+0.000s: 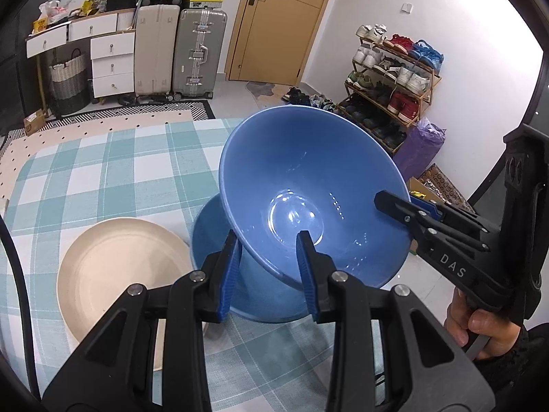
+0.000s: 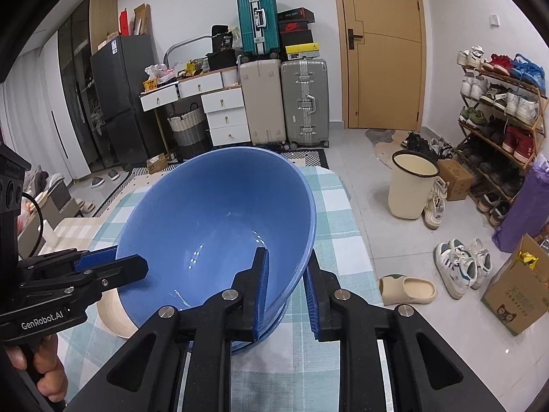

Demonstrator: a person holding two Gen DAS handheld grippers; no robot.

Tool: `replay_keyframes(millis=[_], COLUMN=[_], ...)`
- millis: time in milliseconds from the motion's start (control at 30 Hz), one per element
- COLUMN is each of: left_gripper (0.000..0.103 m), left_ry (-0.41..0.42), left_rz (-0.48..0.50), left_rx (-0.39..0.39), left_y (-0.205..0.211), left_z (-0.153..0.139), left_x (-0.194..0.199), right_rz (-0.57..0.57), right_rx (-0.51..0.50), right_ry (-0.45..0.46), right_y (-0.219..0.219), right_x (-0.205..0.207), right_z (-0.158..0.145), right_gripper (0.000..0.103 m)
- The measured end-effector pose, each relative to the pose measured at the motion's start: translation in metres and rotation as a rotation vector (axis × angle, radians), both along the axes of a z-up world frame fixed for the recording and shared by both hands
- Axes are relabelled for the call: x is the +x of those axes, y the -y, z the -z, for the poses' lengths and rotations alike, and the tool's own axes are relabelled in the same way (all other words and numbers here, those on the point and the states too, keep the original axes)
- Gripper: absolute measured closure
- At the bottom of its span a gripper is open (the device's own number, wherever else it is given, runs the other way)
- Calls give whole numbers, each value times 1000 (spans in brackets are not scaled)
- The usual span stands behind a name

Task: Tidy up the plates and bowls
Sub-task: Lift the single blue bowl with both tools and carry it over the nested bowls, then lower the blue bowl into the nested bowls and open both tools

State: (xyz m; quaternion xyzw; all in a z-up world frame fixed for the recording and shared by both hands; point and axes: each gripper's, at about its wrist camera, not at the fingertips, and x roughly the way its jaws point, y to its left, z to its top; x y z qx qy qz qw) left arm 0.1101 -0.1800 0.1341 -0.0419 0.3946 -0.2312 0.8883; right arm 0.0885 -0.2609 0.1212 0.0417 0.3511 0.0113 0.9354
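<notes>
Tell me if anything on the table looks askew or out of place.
The bowl is tilted steeply, held above a second blue bowl rather than nested in it. The left gripper and right gripper each straddle its rim. The plate lies flat on the table. Nothing looks spilled or damaged.

Both cameras ride low behind their own black fingers, close over the teal-and-white checked tablecloth (image 1: 103,168), facing the yellow wooden door (image 2: 384,44). The left view looks from the left, the right from the right; both share the tilted glossy blue bowl (image 1: 308,185) between them.
</notes>
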Motion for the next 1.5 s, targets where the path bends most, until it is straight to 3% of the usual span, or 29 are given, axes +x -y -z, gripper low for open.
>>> replay_keyframes(millis=[533,1000,1500], left_gripper=[74,73,72], left_ry=[-67,-80,-113], left_rz=[-24,-35,-36], left_rx=[29,108,106], left_y=[-8,-4,-10], left_z=[54,78,91], left_x=[22,31,40], right_rz=[-22,-46,-40], right_rx=[-36,-70,-106], right_ry=[-79,-134,-145], right_y=[-23,-30,-41], right_x=[13,20,22], right_z=[38,62,68], right_gripper=[82,79,78])
